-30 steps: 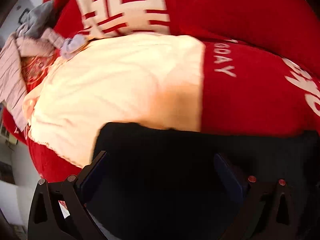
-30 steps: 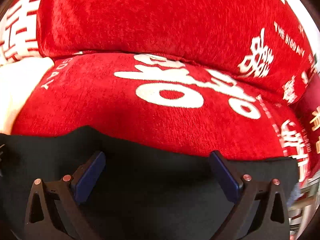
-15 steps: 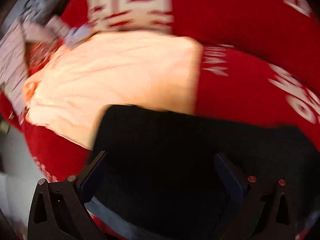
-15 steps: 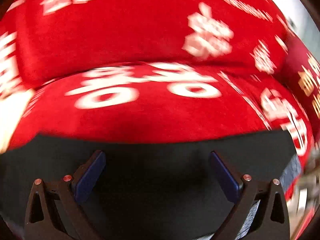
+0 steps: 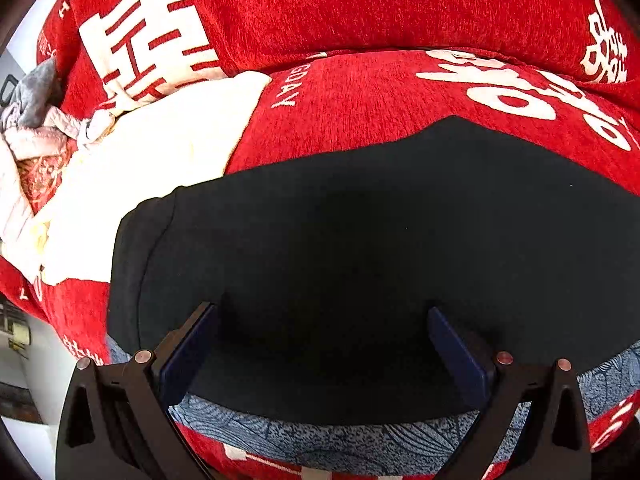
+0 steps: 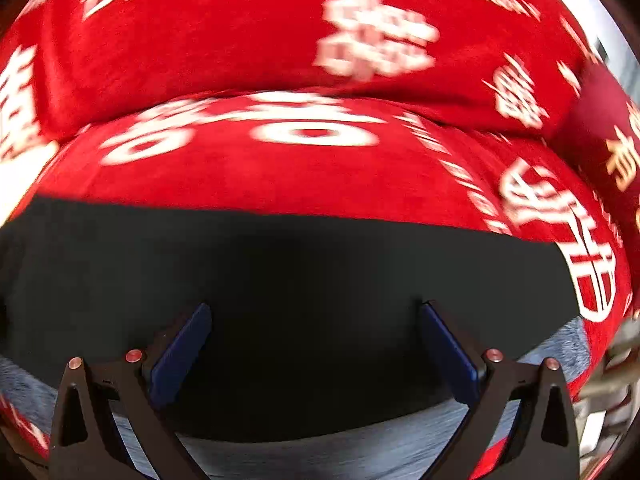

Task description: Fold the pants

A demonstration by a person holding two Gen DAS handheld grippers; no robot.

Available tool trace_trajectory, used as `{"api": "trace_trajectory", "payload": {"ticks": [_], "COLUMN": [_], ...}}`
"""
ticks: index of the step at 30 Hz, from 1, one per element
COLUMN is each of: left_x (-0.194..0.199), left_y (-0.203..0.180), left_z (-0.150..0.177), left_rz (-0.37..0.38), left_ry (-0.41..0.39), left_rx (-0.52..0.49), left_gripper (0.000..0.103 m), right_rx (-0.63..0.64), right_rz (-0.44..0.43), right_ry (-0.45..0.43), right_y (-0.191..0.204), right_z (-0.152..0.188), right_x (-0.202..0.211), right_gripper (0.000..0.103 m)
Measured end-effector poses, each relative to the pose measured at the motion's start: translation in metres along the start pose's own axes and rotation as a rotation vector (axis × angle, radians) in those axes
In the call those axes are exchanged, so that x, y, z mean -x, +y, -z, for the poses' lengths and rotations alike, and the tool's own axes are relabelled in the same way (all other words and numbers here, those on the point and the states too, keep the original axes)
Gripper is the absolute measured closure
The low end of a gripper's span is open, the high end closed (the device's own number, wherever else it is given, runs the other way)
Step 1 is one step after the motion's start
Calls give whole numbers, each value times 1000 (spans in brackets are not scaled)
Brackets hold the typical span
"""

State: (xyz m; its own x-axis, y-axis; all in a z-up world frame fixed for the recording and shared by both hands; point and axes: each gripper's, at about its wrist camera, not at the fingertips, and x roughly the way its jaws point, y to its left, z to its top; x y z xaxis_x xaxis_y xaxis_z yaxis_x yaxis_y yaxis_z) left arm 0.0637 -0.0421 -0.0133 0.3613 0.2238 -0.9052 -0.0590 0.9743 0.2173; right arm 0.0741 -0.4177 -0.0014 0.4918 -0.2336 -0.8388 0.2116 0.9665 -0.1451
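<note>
Black pants (image 5: 360, 248) lie flat across the seat of a red sofa (image 5: 360, 112), folded into a wide dark slab. In the left wrist view my left gripper (image 5: 320, 316) hovers over the near part of the pants, open, its blue pads (image 5: 188, 352) wide apart with nothing between them. The right wrist view shows the same pants (image 6: 300, 280) filling the lower half, and my right gripper (image 6: 316, 316) is open above them, close to the cloth. Whether either gripper touches the fabric is unclear.
A cream cloth (image 5: 160, 168) lies on the sofa seat left of the pants, with a heap of pink and grey garments (image 5: 36, 128) beyond it. A blue-grey patterned strip (image 5: 320, 436) edges the seat front. The red backrest (image 6: 280, 32) rises behind.
Both grippers have drawn back and up from the pants, so more black cloth and the seat's front edge show. The left view has swung right. Both stay open.
</note>
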Motion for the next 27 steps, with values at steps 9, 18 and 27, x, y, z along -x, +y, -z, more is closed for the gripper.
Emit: {"api": "trace_trajectory", "payload": {"ticks": [9, 18, 27], "left_x": [-5, 13, 7], "left_y": [-4, -112, -174], "left_z": [-10, -54, -74], "left_rz": [-33, 0, -39], "left_ry": [28, 10, 3], "left_rx": [12, -94, -134], "left_gripper": [0, 0, 0], "right_rx": [-193, -32, 11], "right_rz": [9, -67, -32], "right_ry": [4, -73, -24], "right_y": [-124, -21, -13], "right_z": [1, -30, -45], "right_x": [-23, 2, -30], "right_gripper": [0, 0, 0]}}
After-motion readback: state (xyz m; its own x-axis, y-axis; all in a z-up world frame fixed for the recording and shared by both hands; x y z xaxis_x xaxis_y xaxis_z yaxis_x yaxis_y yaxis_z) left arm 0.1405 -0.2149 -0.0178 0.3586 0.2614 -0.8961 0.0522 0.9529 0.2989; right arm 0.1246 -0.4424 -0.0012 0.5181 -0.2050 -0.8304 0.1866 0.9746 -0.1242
